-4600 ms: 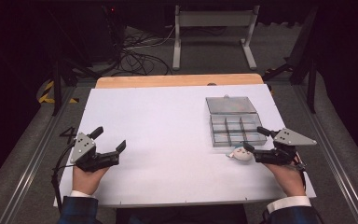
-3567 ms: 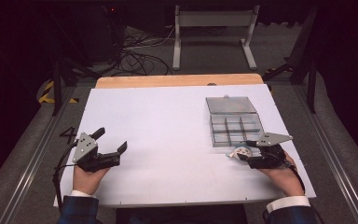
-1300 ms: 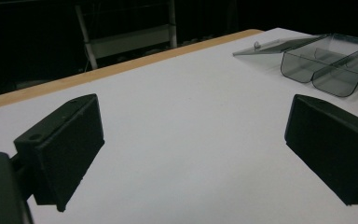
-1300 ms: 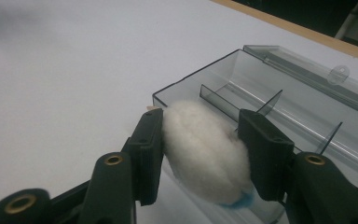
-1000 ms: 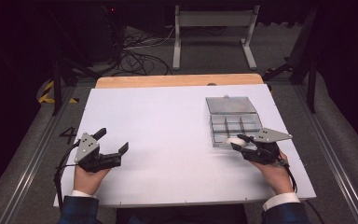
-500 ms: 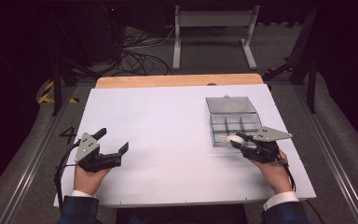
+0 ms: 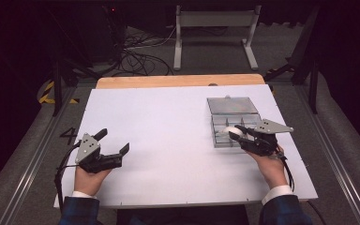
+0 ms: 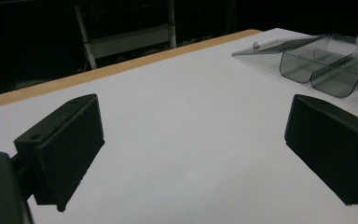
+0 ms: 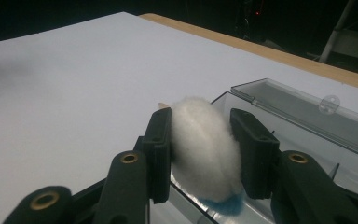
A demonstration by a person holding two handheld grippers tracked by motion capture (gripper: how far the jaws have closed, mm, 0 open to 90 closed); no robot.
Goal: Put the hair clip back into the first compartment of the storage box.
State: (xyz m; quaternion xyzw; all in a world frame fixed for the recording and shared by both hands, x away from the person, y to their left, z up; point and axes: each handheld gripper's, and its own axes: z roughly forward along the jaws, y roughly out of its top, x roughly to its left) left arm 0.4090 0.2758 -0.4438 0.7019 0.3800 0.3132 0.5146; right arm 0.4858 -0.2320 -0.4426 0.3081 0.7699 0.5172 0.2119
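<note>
Between right gripper [image 9: 200, 140] jaws: cotton ball [image 9: 204, 147]

A fluffy white cotton ball [image 9: 204, 147], squeezed into an upright oval, is pinched between the right tongs [image 9: 205, 140] just above the near edge of a clear smoky-grey compartment box [image 7: 225, 136]. A bit of blue shows at its underside. The box stands on the right part of the white bench [image 7: 168, 126], its hinged lid [image 7: 232, 105] laid open flat behind it.
</note>
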